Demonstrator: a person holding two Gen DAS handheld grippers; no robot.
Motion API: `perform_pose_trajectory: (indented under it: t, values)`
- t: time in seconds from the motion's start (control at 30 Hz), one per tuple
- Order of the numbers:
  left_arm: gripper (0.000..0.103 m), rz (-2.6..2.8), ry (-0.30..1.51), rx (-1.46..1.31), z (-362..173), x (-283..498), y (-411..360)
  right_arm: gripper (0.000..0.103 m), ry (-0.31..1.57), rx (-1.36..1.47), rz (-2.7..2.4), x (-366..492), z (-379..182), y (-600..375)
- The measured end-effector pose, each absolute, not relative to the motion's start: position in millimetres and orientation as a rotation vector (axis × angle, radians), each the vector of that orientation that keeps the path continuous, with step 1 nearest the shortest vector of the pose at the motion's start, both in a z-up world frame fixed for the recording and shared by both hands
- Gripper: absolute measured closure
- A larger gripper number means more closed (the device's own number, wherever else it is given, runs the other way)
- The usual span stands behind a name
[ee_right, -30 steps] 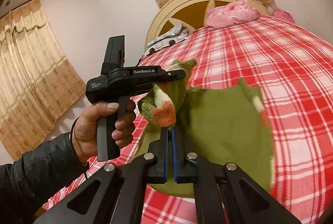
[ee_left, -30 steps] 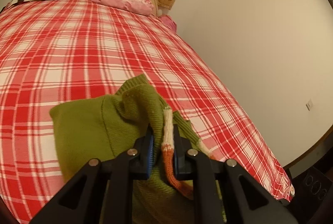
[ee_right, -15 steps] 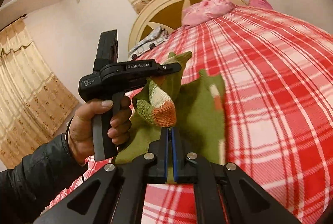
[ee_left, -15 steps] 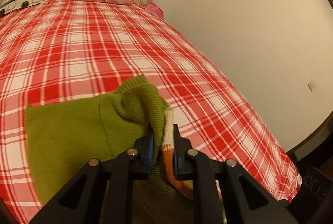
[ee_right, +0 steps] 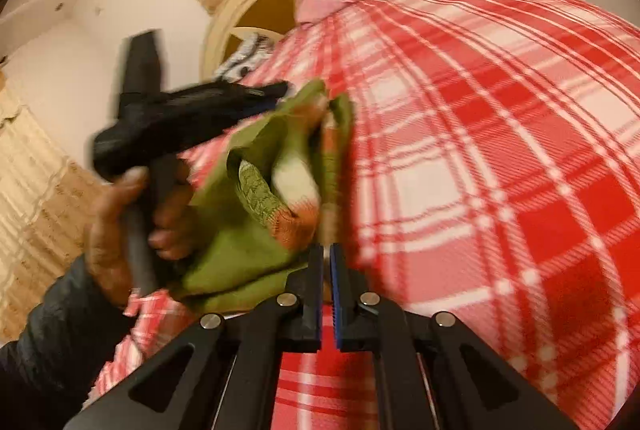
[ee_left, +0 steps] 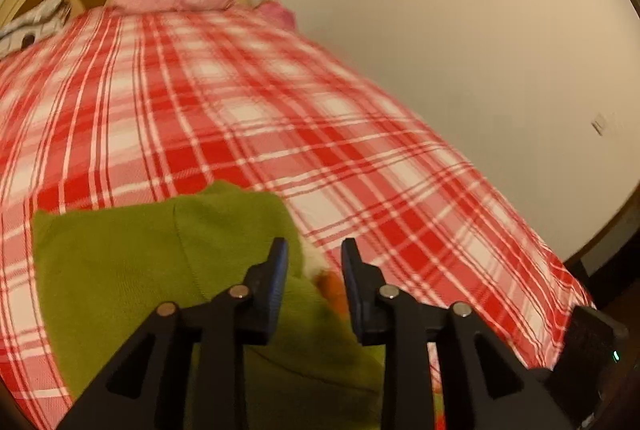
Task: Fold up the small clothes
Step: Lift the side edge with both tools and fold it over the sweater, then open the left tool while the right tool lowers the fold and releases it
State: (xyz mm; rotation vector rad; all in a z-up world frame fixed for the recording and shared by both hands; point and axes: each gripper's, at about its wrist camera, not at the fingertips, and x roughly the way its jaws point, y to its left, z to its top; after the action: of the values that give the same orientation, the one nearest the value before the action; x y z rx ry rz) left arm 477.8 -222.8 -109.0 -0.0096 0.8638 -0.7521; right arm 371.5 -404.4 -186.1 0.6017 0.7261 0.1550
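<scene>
In the left wrist view the left gripper [ee_left: 313, 254] sits low centre, its 2 fingers spread apart over the green sweater [ee_left: 120, 270] on the red plaid bed [ee_left: 240, 118]. The right gripper [ee_right: 326, 258], bottom centre, has fingers nearly closed; whether they pinch the sweater's edge I cannot tell. The left hand [ee_right: 120, 230] grips its handle at left. No writing is readable.

No text, label, brand or number can be read in either view — the left gripper [ee_right: 276, 92], seen from the right wrist camera, is smeared by motion blur, so any marking on its housing is illegible.
</scene>
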Motion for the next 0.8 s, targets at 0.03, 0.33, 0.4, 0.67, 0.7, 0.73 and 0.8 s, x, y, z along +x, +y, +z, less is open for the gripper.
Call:
perform_pose_trajectory:
  t: [0.03, 0.33, 0.4, 0.67, 0.7, 0.73, 0.8]
  values:
    - [0.070, -0.753, 0.846, 0.013, -104, 471, -221, 0.099, 0.727, 0.602, 0.123, 369, -186, -408]
    - [0.039, -0.647, 0.768, 0.094, -113, 414, -156, 0.003, 0.640, 0.483, 0.181, 383, -139, -395]
    - [0.039, -0.605, 0.759, 0.111, -120, 404, -144, 0.003, 0.622, 0.421, 0.190, 396, -125, -381]
    - [0.031, -0.546, 0.780, 0.027, -150, 394, -116, 0.074, 0.784, 0.425, 0.251, 480, -140, -357]
    - [0.029, -0.546, 0.782, 0.019, -152, 392, -115, 0.083, 0.812, 0.428, 0.243, 486, -148, -356]
    - [0.026, -0.549, 0.784, 0.009, -153, 391, -113, 0.084, 0.814, 0.419, 0.224, 487, -149, -356]
    - [0.024, -0.566, 0.782, 0.011, -156, 385, -113, 0.088, 0.799, 0.343, 0.163, 480, -148, -356]
